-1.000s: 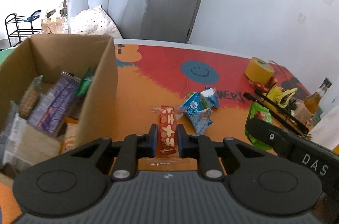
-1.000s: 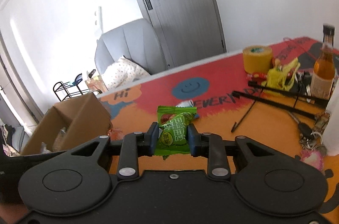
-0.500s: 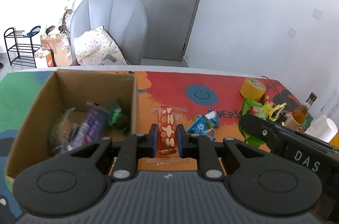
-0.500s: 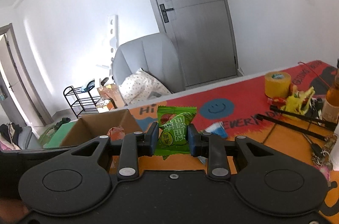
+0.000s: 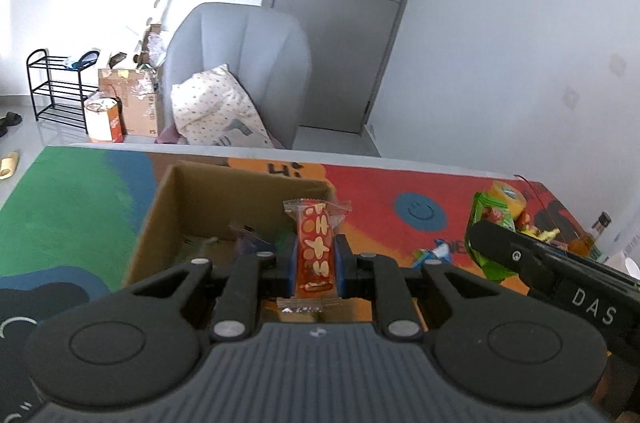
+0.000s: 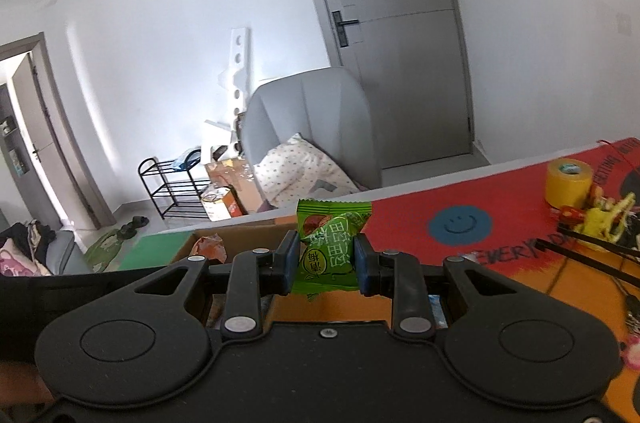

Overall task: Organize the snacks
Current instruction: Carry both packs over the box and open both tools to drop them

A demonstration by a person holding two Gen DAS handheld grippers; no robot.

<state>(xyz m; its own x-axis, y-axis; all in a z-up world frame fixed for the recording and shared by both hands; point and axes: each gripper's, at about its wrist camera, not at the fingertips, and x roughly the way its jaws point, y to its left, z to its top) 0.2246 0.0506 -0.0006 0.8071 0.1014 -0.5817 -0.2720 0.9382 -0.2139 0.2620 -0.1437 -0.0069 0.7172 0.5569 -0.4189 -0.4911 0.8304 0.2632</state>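
My left gripper (image 5: 316, 263) is shut on a red nut bar (image 5: 315, 247) in a clear wrapper and holds it upright above the right side of the open cardboard box (image 5: 168, 207). The box holds several snack packets (image 5: 250, 241). My right gripper (image 6: 326, 257) is shut on a green snack packet (image 6: 330, 247), held in the air to the right of the box (image 6: 240, 235). In the left wrist view the right gripper shows with the green packet (image 5: 490, 219). Blue packets (image 5: 434, 251) lie on the mat.
The table has a colourful mat (image 5: 384, 191). At its right end stand a yellow tape roll (image 6: 568, 183), a brown bottle (image 5: 598, 231), yellow clutter (image 6: 608, 219) and black rods (image 6: 592, 247). A grey armchair (image 5: 244, 63) stands behind the table.
Both grippers have risen and moved left with their snacks. The left gripper now holds the red bar over the box instead of over the mat beside it.
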